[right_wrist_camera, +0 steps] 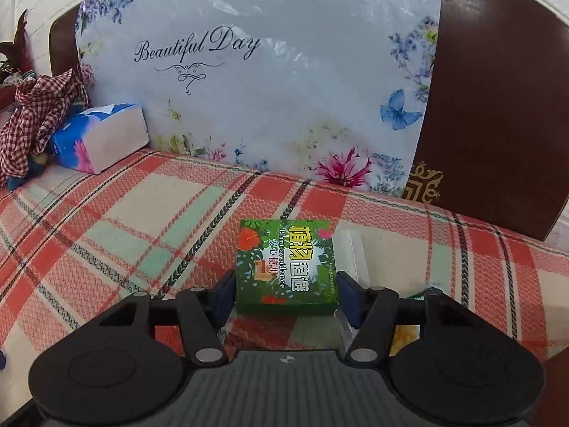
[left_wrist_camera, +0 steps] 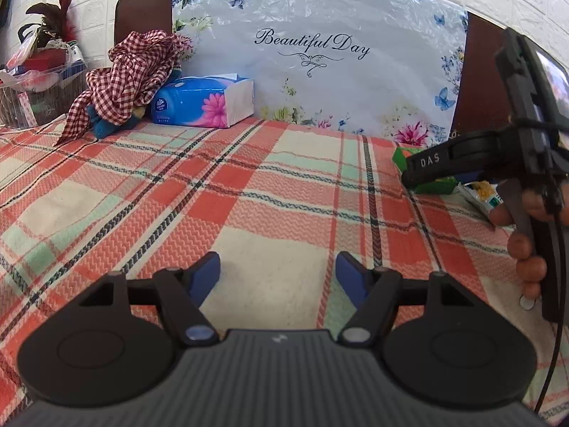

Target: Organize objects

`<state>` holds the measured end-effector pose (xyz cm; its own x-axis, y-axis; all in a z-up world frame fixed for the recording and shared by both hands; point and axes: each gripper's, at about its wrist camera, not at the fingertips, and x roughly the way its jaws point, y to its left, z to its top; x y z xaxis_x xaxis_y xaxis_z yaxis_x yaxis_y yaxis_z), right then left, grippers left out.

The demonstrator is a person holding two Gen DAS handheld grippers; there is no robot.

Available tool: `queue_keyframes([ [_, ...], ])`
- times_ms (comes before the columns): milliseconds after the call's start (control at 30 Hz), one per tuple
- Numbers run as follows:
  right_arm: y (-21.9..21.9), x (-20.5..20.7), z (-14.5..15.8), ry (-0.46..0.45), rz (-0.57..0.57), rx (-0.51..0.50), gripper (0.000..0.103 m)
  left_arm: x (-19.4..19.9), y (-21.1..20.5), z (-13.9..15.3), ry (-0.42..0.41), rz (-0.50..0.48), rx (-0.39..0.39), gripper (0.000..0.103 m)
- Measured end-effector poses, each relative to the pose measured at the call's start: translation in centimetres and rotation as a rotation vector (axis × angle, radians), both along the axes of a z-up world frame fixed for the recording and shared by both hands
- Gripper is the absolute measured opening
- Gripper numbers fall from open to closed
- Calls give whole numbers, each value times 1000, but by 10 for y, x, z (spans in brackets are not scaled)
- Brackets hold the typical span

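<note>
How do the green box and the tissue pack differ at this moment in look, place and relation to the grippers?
The green box is flat, with leaf print and yellow lettering; the tissue pack is bulkier, blue with a pink flower. The green box lies mid-bed between the right gripper's open fingers; the tissue pack sits far back by the floral bag, beside the checked cloth, near no gripper. Both rest on the plaid bedspread.
</note>
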<state>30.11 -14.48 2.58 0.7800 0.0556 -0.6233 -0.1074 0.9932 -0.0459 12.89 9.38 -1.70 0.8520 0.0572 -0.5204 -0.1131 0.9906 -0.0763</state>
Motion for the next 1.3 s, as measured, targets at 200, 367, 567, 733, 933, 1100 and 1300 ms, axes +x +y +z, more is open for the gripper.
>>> queue_keyframes([
  [200,19,-92,6,16,171,-37,59,-2,19,0,-20,41,-108,72],
  [367,20,-215,-3,-33,320,-170,59,0,15,0,-13,27,-94,72],
  [567,-35,-304,-5,-63,130,-224,63,-4,-7,12,74,-82,-73,72],
  [733,-72,-338,4,-110,16,-136,83,-43,-71,42,84,-419,-221,72],
  [933,-78,-341,-9,-67,-4,-78,87,-72,-132,40,218,-671,-258,75],
  [1100,-89,-329,-19,-16,-3,-8,89,-74,-153,18,332,-685,-223,79],
  [1300,-90,-326,-14,-66,17,56,61,-80,-164,32,329,-720,-211,52],
])
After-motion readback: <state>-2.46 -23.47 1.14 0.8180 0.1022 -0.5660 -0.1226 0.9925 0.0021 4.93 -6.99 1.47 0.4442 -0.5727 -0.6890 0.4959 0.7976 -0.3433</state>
